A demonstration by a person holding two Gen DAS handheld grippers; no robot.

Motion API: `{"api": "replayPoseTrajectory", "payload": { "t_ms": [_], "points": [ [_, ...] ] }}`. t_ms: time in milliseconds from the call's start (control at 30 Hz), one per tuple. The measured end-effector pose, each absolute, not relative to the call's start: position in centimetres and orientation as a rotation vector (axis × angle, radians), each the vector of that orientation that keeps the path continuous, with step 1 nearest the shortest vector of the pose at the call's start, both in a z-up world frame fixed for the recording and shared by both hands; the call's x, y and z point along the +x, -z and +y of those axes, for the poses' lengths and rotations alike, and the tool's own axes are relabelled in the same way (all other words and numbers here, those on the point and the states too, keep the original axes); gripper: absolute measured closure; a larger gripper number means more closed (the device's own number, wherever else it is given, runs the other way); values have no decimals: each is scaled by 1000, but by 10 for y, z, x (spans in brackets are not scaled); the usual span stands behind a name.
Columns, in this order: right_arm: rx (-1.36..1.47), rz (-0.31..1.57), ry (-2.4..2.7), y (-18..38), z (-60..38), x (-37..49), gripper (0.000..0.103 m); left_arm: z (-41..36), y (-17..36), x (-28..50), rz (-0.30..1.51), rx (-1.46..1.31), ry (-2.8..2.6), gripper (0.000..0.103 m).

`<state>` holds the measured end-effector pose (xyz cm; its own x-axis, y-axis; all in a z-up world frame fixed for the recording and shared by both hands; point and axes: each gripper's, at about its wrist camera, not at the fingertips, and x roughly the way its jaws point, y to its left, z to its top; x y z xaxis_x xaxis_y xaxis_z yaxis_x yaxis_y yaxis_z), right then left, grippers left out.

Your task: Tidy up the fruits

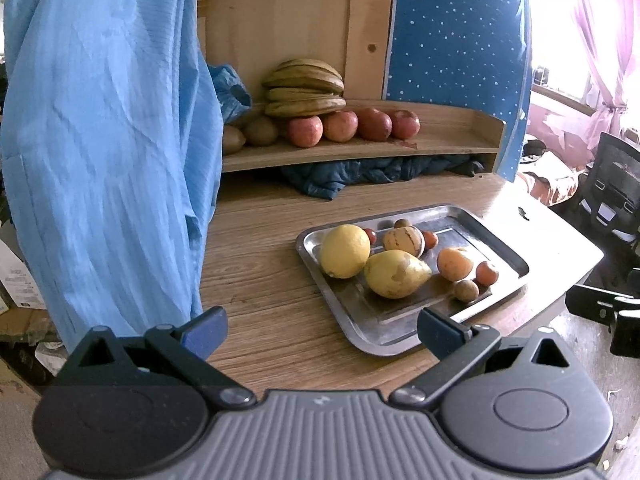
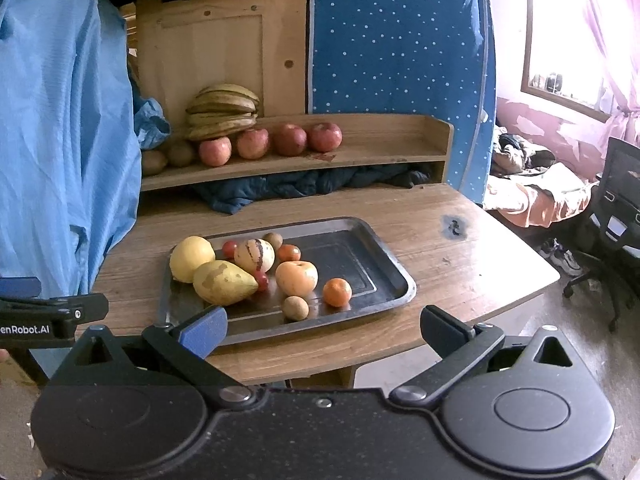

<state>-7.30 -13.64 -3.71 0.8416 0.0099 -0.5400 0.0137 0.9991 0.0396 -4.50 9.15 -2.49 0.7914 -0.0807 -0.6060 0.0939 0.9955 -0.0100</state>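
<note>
Yellow, orange and red fruit lies loose on a steel tray while both grippers hang back, spread and empty.

Mixed on the rectangular metal tray (image 2: 384, 258) are a round yellow citrus (image 2: 191, 258), a blotched yellow mango (image 2: 224, 282), a striped cream melon (image 2: 254, 255), a pale orange persimmon (image 2: 297, 278), a small tangerine (image 2: 337, 292), brown kiwis and little red tomatoes, bunched to its left half. On the far wooden shelf (image 2: 384, 152) red apples (image 2: 272, 142) sit in a row beside stacked bananas (image 2: 222, 114), grouped by kind, which suggests sorting there. Left gripper (image 1: 322, 330) and right gripper (image 2: 323, 330) hover over the near tabletop (image 2: 460, 264) edge, jaws wide, holding nothing.
</note>
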Motion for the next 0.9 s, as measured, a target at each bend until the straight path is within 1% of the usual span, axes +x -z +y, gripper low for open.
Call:
{"api": "replayPoseTrajectory", "payload": {
  "t_ms": [900],
  "points": [
    [41, 571, 3, 37, -137, -73, 1, 92, 26, -47, 657, 19, 96, 0]
  ]
}}
